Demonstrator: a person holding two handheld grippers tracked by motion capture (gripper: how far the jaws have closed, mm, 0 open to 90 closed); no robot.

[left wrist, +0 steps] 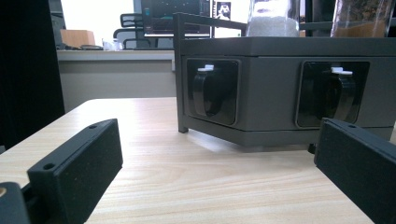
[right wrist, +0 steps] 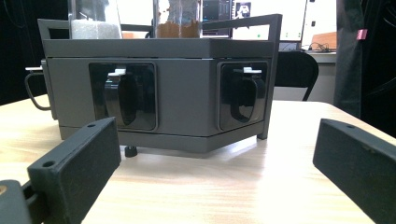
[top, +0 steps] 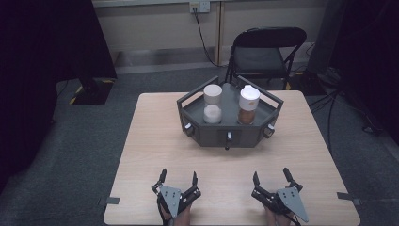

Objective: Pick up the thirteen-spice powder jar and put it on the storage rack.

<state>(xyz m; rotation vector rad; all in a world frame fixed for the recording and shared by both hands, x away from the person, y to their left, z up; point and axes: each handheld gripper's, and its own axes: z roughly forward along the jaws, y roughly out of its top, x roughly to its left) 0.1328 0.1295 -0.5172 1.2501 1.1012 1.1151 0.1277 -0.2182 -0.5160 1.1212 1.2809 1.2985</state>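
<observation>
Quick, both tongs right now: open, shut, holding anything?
Left tongs: open, holding nothing, at the near edge of the table.
Right tongs: open, holding nothing, short of the rack.

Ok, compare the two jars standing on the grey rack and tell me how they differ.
The left jar holds white grains; the right jar holds a reddish-brown filling. The left jar's cap is plain off-white, while the right jar's white cap bears a small orange mark. The left jar pinches in at its middle; the right jar's sides look straighter. Both stand upright on the rack, clear-bodied, similar in height, untouched by the grippers.
</observation>
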